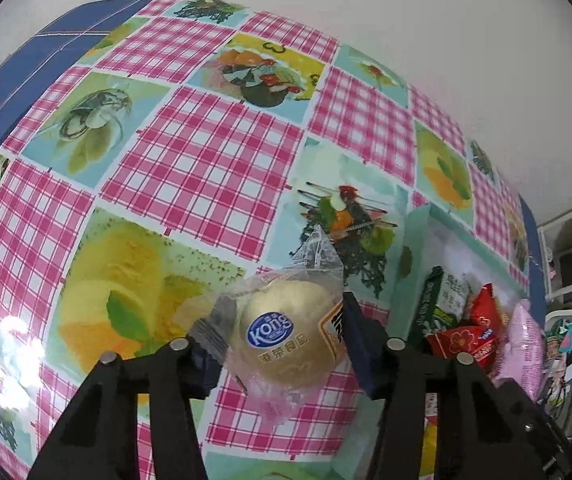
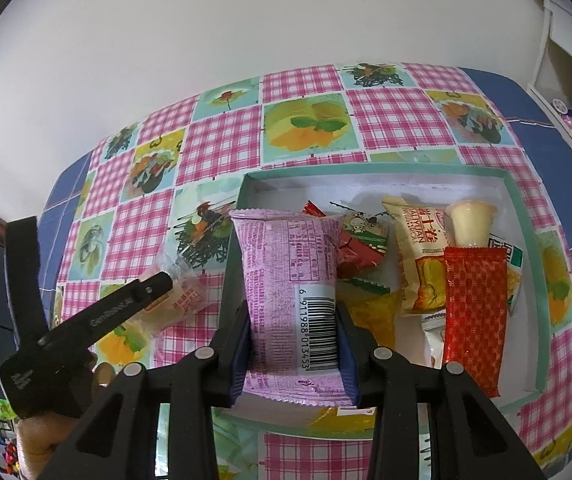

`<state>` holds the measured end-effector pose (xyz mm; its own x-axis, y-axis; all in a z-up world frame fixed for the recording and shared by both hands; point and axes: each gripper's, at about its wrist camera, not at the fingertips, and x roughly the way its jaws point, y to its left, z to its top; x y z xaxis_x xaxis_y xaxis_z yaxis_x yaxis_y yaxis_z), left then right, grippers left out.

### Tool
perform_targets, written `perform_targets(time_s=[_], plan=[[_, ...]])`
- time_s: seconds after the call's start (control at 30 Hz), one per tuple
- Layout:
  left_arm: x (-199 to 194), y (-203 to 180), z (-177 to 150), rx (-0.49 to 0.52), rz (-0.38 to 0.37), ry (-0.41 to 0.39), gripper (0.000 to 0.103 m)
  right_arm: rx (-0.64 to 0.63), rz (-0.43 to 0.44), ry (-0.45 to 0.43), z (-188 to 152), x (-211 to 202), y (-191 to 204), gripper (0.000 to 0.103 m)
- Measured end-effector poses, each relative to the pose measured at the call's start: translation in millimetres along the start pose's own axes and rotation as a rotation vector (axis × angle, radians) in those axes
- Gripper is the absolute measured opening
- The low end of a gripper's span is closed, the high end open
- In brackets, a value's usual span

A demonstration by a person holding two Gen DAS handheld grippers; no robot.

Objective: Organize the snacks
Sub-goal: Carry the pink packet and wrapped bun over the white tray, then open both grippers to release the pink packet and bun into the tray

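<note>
Table (image 2: 225,148): patchwork oilcloth, pink gingham and fruit prints, glossy, blue border at the edges. Wall behind is plain white.

Box (image 2: 520,216): shallow, teal rim, white inside, sitting on the cloth to the right. Already holds several packets: red foil bar (image 2: 472,312), cream-yellow packet (image 2: 418,256), small jelly cup (image 2: 470,222), green-and-red wrappers further back. Fairly crowded on the right half; left half looser.

Pink packet (image 2: 290,276): pillow-type foil bag, barcode side up, held over the box's left edge by the right gripper (image 2: 294,344). Jaws pinch it across the lower body, both pads in contact. Judged light, puffy, crushable; foil likely slick. Mid-body hold looks sound; a gentle squeeze should do.

Bun (image 1: 286,340): round pale pastry in clear wrap, blue oval label, resting on the cloth left of the box. Left gripper (image 1: 281,344) brackets it, one finger either side, right pad touching the wrap; whether the left pad bears on it I cannot tell. Judged soft, easily dented; the wrap's loose ends would slip. Best taken across the bun's widest part, lightly.
</note>
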<state>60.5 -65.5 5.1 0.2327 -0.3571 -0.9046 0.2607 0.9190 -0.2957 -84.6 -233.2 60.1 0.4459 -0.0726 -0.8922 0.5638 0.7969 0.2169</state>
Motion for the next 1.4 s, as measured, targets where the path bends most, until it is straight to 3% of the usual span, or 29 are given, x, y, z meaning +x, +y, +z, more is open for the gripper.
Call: perform_targets(time_s=[0.4, 0.67, 0.8, 0.97, 1.2, 1.4], plan=[[-25.4, -33.2, -4.5, 0.072, -0.056, -0.034, 0.038, 0.111, -0.001, 0.013, 2.8, -3.0, -41.6, 0.040], [-38.5, -36.3, -3.7, 0.075, -0.061, -0.060, 0.038, 0.189, -0.034, 0.043, -0.5, 1.3, -72.7, 0.040], [-42.9, -28.6, -1.3, 0.031, -0.113, -0.049, 0.037, 0.192, -0.030, 0.053, -1.2, 4.0, -75.5, 0.040], [-64.5, -42.5, -3.5, 0.053, -0.181, -0.080, 0.037, 0.198, -0.053, 0.078, -2.6, 9.9, -81.3, 0.040], [-53.1, -81.1, -26.8, 0.146, -0.247, 0.007, 0.037, 0.197, -0.067, 0.096, -5.7, 13.1, -84.3, 0.041], [-31.5, -88.9, -48.3, 0.122, -0.307, 0.116, 0.037, 0.196, -0.085, 0.093, -6.9, 9.9, -85.9, 0.041]])
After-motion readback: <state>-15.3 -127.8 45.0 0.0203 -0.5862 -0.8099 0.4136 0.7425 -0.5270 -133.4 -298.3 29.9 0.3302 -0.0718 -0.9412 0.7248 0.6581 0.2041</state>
